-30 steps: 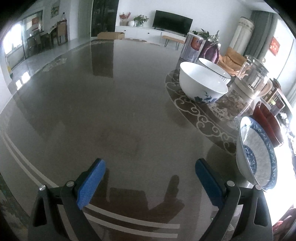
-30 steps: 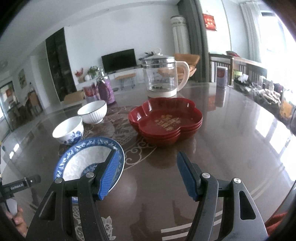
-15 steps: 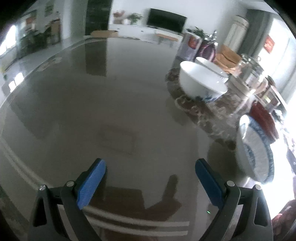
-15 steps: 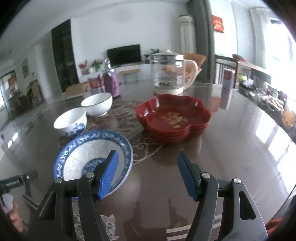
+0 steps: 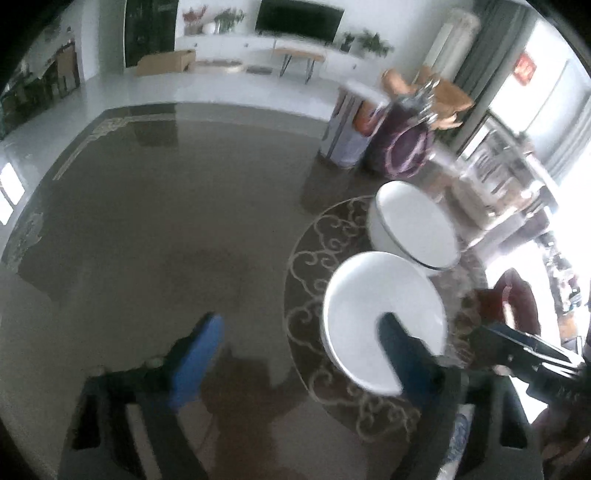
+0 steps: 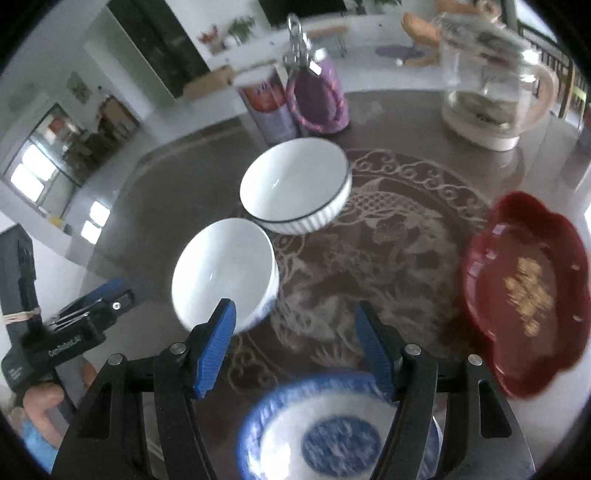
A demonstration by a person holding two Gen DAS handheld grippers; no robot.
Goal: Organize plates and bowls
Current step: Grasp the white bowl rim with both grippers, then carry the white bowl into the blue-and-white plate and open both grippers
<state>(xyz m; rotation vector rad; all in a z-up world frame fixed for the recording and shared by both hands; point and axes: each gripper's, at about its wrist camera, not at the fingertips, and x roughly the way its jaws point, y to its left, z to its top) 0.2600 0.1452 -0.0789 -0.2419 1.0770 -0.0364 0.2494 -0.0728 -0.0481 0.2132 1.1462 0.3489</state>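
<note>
white walls, dark television (image 5: 300, 19) on low white cabinet (image 5: 258, 50), pale glossy floor (image 5: 110, 94)

The left claw (image 5: 299, 354) points down at a slant, low in its own view. Its blue pads (image 5: 199, 354) have just been closing, but they are apart and grip nothing. The right claw (image 6: 293, 345) points down too, pads wide apart, gripping nothing. At the lower left of the right view, a hand (image 6: 40, 404) holds the left claw.
</note>
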